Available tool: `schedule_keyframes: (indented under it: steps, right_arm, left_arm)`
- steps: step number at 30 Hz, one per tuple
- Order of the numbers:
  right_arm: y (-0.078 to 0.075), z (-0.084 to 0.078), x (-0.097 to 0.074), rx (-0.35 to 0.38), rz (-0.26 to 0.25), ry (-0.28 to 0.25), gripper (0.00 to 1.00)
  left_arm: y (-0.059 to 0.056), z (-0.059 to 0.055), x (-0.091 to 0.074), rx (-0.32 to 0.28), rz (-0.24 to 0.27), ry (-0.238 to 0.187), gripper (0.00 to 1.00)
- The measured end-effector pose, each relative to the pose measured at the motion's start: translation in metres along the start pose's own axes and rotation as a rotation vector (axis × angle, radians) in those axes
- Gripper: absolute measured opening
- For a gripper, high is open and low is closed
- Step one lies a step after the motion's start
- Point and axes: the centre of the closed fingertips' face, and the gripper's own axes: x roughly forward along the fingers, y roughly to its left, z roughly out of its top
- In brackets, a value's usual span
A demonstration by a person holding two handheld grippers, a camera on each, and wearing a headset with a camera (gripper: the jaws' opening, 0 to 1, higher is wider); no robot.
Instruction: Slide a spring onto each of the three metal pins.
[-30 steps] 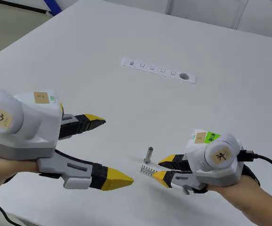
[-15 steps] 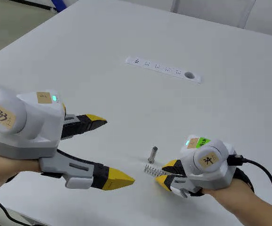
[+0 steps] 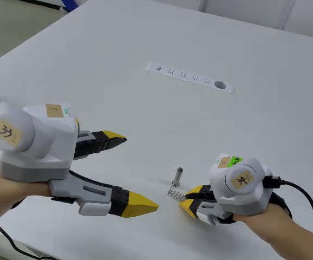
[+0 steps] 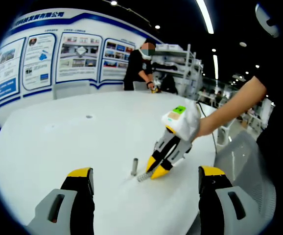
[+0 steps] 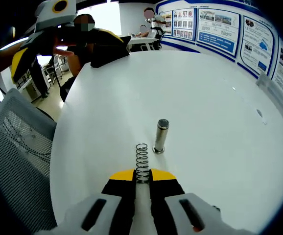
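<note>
Near front edge of white table [image 3: 145, 32], right gripper [image 3: 188, 197] clenched on one end of spring [image 5: 142, 161]; spring's free end just beside upright metal pin [image 5: 160, 135]. Left gripper [image 3: 134, 171] hovers left of pin, jaws spread wide, released. Power strip [image 3: 190, 78] farther back.

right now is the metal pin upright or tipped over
Upright: in the right gripper view the pin stands on its base on the table, flat top up. The spring is not on it.

The white table [image 3: 91, 65] bears a white power strip [image 3: 189, 77] and one upright metal pin [image 3: 176, 176].
</note>
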Motion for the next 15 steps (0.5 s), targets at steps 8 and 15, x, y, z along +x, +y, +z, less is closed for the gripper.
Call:
schedule_keyframes:
  steps: [8,15]
  right_arm:
    - [0.004,0.0,-0.002,-0.061,-0.007,0.005,0.11]
    - [0.008,0.016,-0.019,-0.091,0.007,-0.032,0.1]
  left_arm:
    - [-0.003,0.012,-0.001,-0.021,-0.009,-0.038,0.89]
    - [-0.008,0.003,0.001,-0.008,-0.024,-0.001,0.84]
